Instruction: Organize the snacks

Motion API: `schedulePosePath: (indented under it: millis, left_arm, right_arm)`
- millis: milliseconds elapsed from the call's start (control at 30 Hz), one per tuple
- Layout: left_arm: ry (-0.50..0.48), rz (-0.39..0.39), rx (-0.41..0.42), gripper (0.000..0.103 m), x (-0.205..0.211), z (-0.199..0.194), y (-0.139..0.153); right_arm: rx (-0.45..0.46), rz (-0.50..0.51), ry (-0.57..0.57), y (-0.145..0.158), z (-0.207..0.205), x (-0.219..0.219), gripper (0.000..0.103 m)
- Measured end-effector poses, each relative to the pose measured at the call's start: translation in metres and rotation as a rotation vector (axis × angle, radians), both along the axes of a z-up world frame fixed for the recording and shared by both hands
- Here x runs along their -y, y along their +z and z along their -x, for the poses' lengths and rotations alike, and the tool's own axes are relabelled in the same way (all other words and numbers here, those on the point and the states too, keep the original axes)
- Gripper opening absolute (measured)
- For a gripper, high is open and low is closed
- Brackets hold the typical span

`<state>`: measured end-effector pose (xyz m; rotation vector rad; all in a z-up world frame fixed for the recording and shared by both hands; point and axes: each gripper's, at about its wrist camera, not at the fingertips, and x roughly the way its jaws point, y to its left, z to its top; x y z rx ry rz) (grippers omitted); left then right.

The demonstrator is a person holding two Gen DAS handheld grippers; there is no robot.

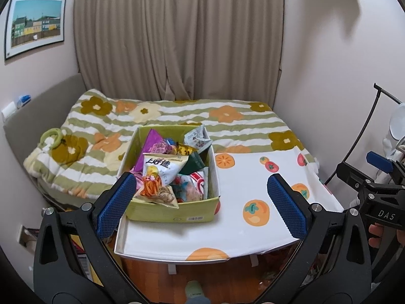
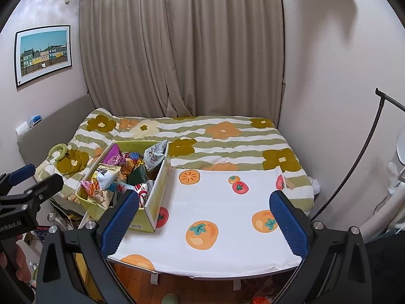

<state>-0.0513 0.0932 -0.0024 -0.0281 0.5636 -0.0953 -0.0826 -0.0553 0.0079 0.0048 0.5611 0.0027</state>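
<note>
A yellow-green cardboard box (image 1: pixel 174 214) stands on the left part of a small table (image 1: pixel 253 192) covered with a white cloth printed with orange fruit. It is full of snack bags: a white bag of orange sticks (image 1: pixel 162 177), a purple bag (image 1: pixel 154 149) and a pale blue-grey bag (image 1: pixel 197 138). The box also shows in the right wrist view (image 2: pixel 157 197). My left gripper (image 1: pixel 202 205) is open and empty, held before the table's near edge. My right gripper (image 2: pixel 205 223) is open and empty, facing the bare cloth (image 2: pixel 222 202).
Behind the table lies a bed with a green-striped flower quilt (image 1: pixel 177 116) and a green ring toy (image 1: pixel 52 138). Beige curtains (image 1: pixel 177 38) hang behind. A black lamp stand (image 2: pixel 367 152) is at the right. Wooden floor (image 1: pixel 202 273) shows below the table.
</note>
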Motion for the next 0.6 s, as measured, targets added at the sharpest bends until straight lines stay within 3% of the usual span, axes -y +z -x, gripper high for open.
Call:
schedulePosePath:
  millis: [600]
  left_arm:
    - [0.013,-0.018,0.018,0.103,0.0102,-0.0021,0.0028]
  right_arm:
    - [-0.001,-0.005,-0.006,0.0039,-0.0001,-0.0005,0.102]
